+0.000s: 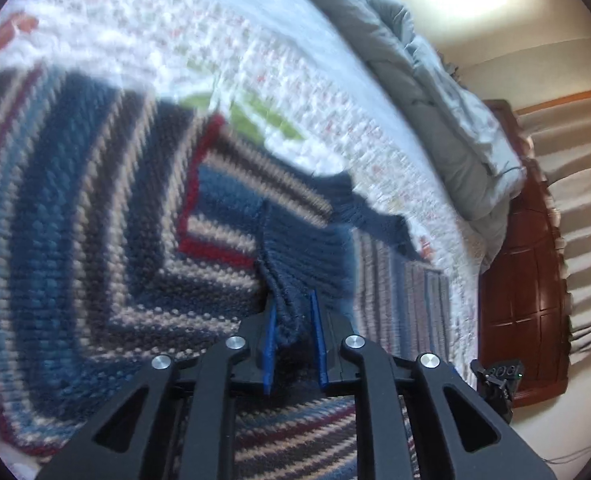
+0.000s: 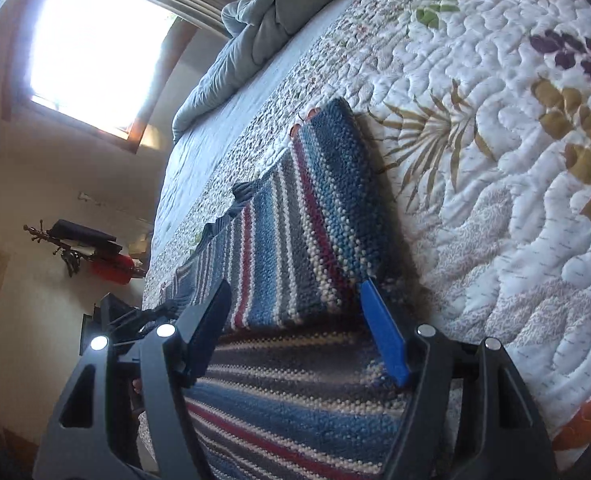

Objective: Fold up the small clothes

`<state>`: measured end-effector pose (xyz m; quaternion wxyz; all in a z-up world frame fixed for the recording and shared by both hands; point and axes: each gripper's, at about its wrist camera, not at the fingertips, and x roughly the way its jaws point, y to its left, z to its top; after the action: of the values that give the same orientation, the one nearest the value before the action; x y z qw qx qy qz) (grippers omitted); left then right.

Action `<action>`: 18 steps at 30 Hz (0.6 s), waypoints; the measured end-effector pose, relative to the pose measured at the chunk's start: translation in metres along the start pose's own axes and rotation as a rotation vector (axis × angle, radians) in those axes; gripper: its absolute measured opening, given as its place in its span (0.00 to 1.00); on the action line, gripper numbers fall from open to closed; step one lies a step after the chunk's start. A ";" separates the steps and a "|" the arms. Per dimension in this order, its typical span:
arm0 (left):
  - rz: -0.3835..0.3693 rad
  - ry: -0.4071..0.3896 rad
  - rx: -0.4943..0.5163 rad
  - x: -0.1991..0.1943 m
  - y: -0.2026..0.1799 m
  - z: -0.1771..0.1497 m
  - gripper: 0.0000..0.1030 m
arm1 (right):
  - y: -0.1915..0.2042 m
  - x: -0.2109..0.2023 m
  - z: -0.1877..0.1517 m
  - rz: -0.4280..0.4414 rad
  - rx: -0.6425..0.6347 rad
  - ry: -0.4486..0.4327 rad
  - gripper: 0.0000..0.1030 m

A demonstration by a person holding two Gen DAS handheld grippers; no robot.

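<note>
While the striped knitted sweater (image 1: 95, 208) lies spread over the quilted bedspread (image 1: 223, 40), the left gripper (image 1: 293, 320) has its two blue pads (image 1: 269, 344) drawn in close on a bunched fold of the sweater's navy ribbed edge (image 1: 303, 248). That fold rises from between the pads toward twelve o'clock, and the knit looks pinched on both sides, so the gripper is grasping the cloth. The left wrist view is blurred across the stripes, so finer detail of the grip cannot be told.

In the right wrist view, the right gripper (image 2: 295, 312) stands with its jaws spread wide. Its blue pad (image 2: 383, 332) sits at about four o'clock from the picture's centre and its dark finger (image 2: 211, 320) at about eight o'clock. Between them lies the sweater (image 2: 295, 216), folded over on itself, with an upper layer whose stripes run away toward twelve o'clock and a lower layer (image 2: 295, 400) whose stripes run crosswise beneath the fingers. The pads hover over or lie against the knit without pressing it from both sides; this gripper is released, holding nothing. Whether the fingertips actually touch the wool cannot be told.

The bedspread (image 2: 495, 160), white with leaf prints, fills the side from one to five o'clock. A rumpled grey duvet (image 2: 247, 40) lies at the far end of the bed, near eleven o'clock, under a bright window (image 2: 95, 48).
</note>
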<state>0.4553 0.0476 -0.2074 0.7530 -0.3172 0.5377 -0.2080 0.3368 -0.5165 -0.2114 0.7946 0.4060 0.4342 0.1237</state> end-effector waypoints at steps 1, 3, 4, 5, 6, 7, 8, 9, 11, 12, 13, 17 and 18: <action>-0.005 -0.016 0.014 -0.010 -0.004 0.000 0.17 | 0.005 -0.003 0.001 0.003 -0.013 -0.004 0.71; -0.025 -0.026 0.029 -0.020 -0.010 -0.002 0.34 | 0.021 -0.006 0.002 0.015 -0.050 -0.007 0.73; -0.030 -0.026 0.038 -0.022 -0.014 -0.004 0.39 | 0.028 -0.002 0.003 0.021 -0.061 -0.001 0.73; -0.029 -0.026 0.048 -0.022 -0.017 -0.006 0.47 | 0.034 0.002 0.005 0.023 -0.064 0.006 0.73; -0.026 -0.026 0.061 -0.022 -0.021 -0.008 0.52 | 0.036 0.006 0.005 0.024 -0.064 0.012 0.73; -0.025 -0.026 0.067 -0.022 -0.024 -0.009 0.53 | 0.037 0.011 0.006 0.025 -0.058 0.017 0.73; -0.025 -0.029 0.069 -0.021 -0.025 -0.010 0.54 | 0.038 0.017 0.006 0.023 -0.047 0.026 0.73; -0.029 -0.031 0.063 -0.020 -0.026 -0.011 0.57 | 0.037 0.023 0.006 0.021 -0.037 0.035 0.73; -0.032 -0.037 0.035 -0.016 -0.022 -0.012 0.65 | 0.034 0.041 0.002 -0.003 -0.020 0.080 0.72; -0.016 -0.026 0.018 -0.012 -0.018 -0.013 0.65 | 0.033 0.046 -0.003 -0.016 -0.023 0.090 0.72; 0.001 -0.011 0.003 -0.009 -0.014 -0.015 0.65 | 0.037 0.050 -0.007 -0.040 -0.033 0.104 0.72; 0.005 -0.018 -0.075 -0.024 0.004 -0.024 0.66 | 0.089 0.062 -0.027 -0.066 -0.182 0.119 0.74; -0.028 -0.032 -0.091 -0.034 0.007 -0.028 0.67 | 0.101 0.068 -0.030 -0.057 -0.204 0.124 0.74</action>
<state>0.4168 0.0681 -0.1956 0.7433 -0.3619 0.5301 -0.1885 0.3694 -0.3985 -0.1840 0.8064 0.3022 0.4792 0.1694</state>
